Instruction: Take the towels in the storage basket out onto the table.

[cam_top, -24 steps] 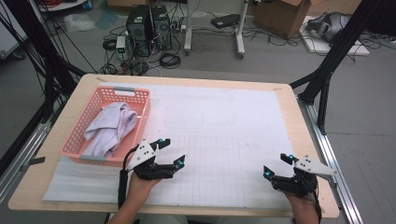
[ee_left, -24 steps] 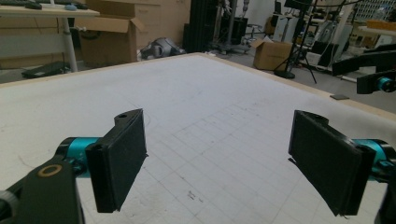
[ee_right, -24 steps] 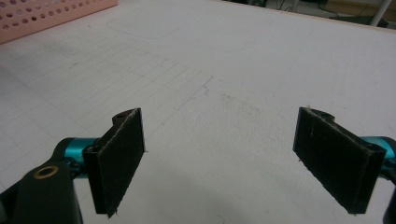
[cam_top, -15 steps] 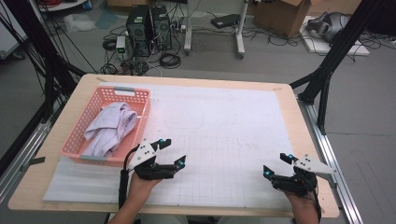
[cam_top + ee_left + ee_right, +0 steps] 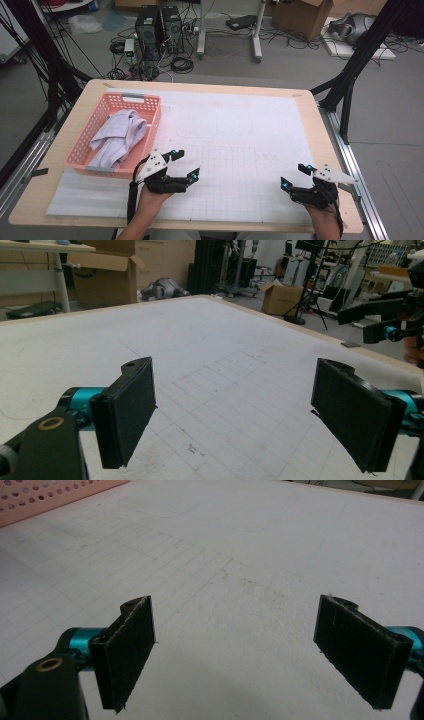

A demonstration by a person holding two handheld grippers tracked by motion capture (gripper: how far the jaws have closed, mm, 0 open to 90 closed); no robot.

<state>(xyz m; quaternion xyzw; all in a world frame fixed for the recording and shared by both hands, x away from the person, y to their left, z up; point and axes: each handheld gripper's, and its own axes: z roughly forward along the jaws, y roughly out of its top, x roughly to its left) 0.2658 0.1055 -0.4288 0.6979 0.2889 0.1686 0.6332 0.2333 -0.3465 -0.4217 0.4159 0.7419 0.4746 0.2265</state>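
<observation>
A pink plastic basket (image 5: 80,137) stands at the table's left with a crumpled pale lavender cloth (image 5: 118,135) inside it. My left gripper (image 5: 186,163) rests on the white gridded mat (image 5: 240,130) just right of the basket's near corner, jaws wide apart and empty. In the left gripper view the left gripper (image 5: 235,420) faces bare mat, with the other gripper (image 5: 385,330) far off at the right edge. My right gripper (image 5: 295,176) sits near the table's front right, open and empty. In the right gripper view the right gripper (image 5: 235,655) frames bare mat, and the basket (image 5: 50,495) edge shows top left.
The wooden table (image 5: 330,150) edge borders the mat on all sides. Black frame struts (image 5: 350,85) rise at the right and left of the table. Computer towers (image 5: 157,30), cables and cardboard boxes (image 5: 300,17) are on the floor beyond.
</observation>
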